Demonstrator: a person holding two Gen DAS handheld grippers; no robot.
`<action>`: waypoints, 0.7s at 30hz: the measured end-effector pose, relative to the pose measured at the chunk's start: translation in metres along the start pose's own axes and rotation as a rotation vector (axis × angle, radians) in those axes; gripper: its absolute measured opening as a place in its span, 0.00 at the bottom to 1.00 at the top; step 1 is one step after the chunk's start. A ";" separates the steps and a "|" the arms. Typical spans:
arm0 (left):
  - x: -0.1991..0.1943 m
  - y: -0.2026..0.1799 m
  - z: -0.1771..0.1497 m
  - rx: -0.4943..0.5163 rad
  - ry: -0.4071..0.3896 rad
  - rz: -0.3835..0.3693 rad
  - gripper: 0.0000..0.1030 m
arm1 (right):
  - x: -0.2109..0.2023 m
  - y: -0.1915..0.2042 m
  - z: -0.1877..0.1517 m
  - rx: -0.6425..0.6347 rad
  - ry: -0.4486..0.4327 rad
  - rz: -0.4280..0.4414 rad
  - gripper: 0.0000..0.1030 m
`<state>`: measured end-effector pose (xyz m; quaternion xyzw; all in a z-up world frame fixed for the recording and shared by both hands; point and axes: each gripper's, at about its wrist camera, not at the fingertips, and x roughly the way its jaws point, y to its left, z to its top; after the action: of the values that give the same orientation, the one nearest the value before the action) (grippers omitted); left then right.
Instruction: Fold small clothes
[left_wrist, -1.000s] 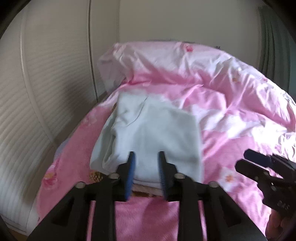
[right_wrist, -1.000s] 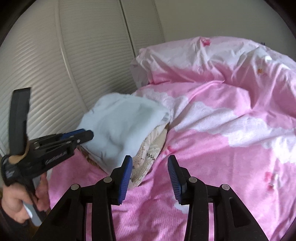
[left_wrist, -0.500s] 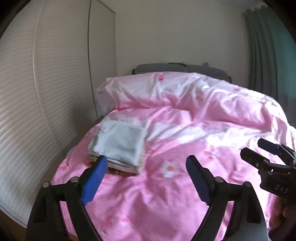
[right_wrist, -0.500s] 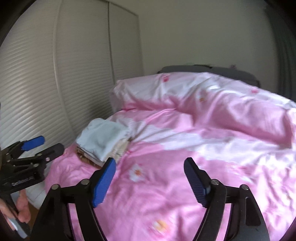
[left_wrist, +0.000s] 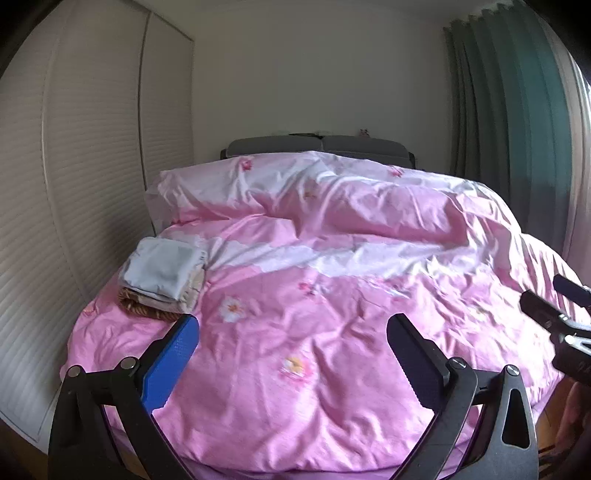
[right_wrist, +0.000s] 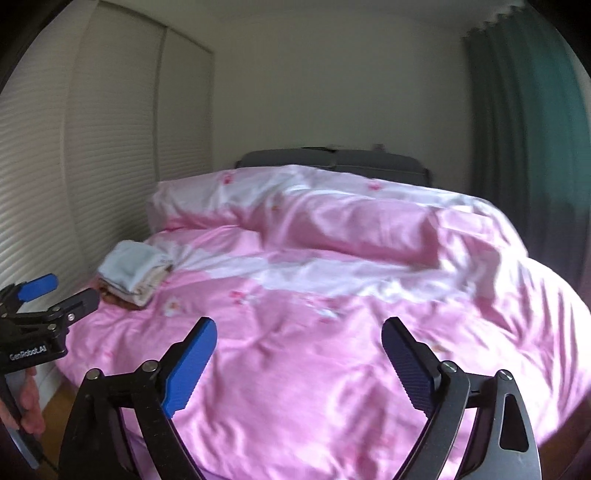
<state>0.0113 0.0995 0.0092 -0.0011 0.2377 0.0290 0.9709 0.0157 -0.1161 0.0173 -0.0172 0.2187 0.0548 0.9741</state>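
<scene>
A stack of folded clothes, light blue on top with beige and brown pieces under it, lies at the left edge of the pink bed; the right wrist view shows the stack too. My left gripper hangs well back from it over the foot of the bed, its jaws opening wide with nothing between them. My right gripper is likewise opening and empty, further right. Each view shows the other gripper at its edge: the left gripper, the right gripper.
The pink flowered duvet covers the whole bed, bunched up towards the grey headboard. White slatted wardrobe doors stand close along the left side. A green curtain hangs at the right. A hand holds the left gripper's handle.
Both grippers have drawn back and up from the folded stack, which was right at their tips and now lies far off at the left. Both pairs of jaws have spread wide.
</scene>
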 end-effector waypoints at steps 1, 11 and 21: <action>-0.004 -0.011 -0.003 0.006 0.002 -0.008 1.00 | -0.005 -0.008 -0.003 0.009 0.001 -0.011 0.89; -0.026 -0.055 -0.022 0.026 0.012 -0.023 1.00 | -0.060 -0.080 -0.031 0.081 -0.022 -0.115 0.89; -0.031 -0.070 -0.036 0.042 0.022 -0.030 1.00 | -0.072 -0.090 -0.045 0.093 -0.020 -0.130 0.89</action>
<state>-0.0282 0.0274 -0.0091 0.0156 0.2487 0.0092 0.9684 -0.0581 -0.2148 0.0087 0.0145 0.2096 -0.0189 0.9775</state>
